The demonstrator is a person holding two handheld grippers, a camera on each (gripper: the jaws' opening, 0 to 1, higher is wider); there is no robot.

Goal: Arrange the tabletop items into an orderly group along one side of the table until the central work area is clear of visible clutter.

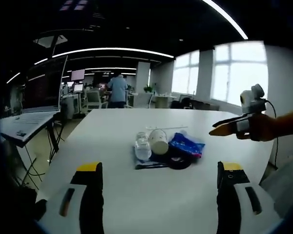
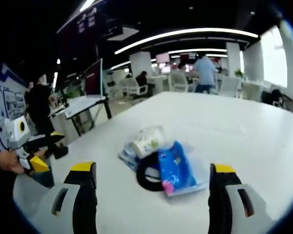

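On the white worktop (image 1: 136, 204), around its middle and well away from every edge, the task's things lie together in one small heap. Going from left to right in the left gripper view, the left gripper (image 1: 158, 195) shows its two black jaws with yellow tips, spread wide and released, with nothing between them. Ahead of them lies a clear plastic bottle (image 1: 142, 146) on its side, touching a white paper cup (image 1: 158, 141) that also lies on its side (its open mouth faces the camera). Just right of the cup is a blue packet (image 1: 186, 145), and a black round ring (image 1: 178, 161) lies partly under it. Farther right, above the right edge of the worktop, the right gripper (image 1: 219, 130) is held by a hand (image 1: 263, 127); whether its jaws are apart I cannot tell in this view.

In the right gripper view, the left gripper (image 2: 39, 163) appears at the far left, beside the worktop's (image 2: 234, 122) edge. The right gripper's (image 2: 152, 195) own jaws are released and hold nothing. Between and beyond them lie the cup (image 2: 146, 144), the ring (image 2: 149, 178) and the blue packet (image 2: 178, 168).
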